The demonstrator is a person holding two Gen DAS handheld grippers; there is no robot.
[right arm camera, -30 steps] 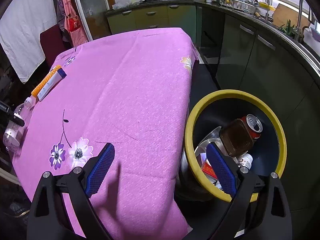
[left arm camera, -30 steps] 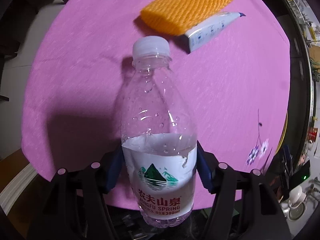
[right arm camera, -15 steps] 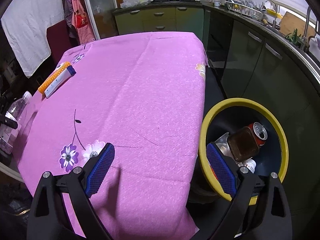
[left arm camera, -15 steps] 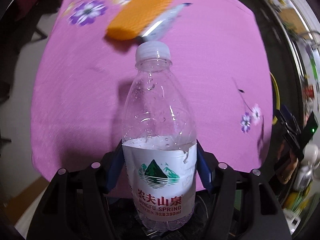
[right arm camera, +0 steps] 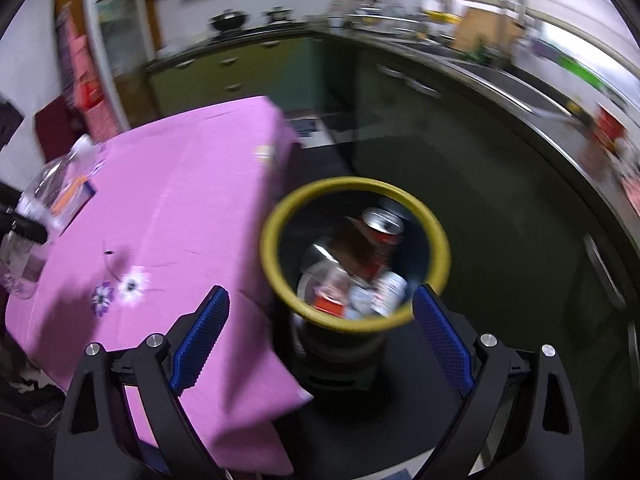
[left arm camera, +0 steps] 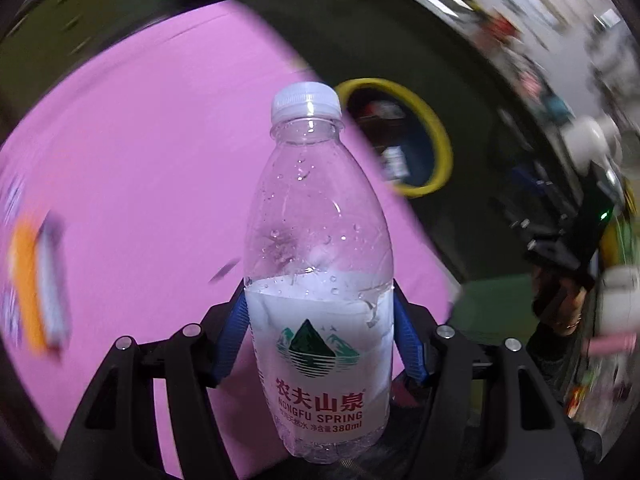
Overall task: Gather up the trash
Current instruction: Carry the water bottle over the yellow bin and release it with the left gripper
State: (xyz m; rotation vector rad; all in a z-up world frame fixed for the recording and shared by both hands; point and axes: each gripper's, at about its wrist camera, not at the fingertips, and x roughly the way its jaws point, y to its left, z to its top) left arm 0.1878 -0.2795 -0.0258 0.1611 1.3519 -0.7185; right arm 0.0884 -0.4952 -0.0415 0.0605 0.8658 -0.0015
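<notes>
Bottle carried toward the bin

The water bottle is clamped at its label between the blue pads of the left gripper; the right gripper stands wide open, empty. Release is best delayed until the bottle is centred over the yellow-rimmed bin beyond the pink table.

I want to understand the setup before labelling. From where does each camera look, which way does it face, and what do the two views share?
Left wrist: sits on the left gripper, looking along its jaws, closed on a water bottle, over the pink table toward the yellow-rimmed bin; the other hand shows.
Right wrist: sits on the right gripper, jaws open and empty, looking down into the bin beside the table.
Shared: bottle, bin, table.
</notes>
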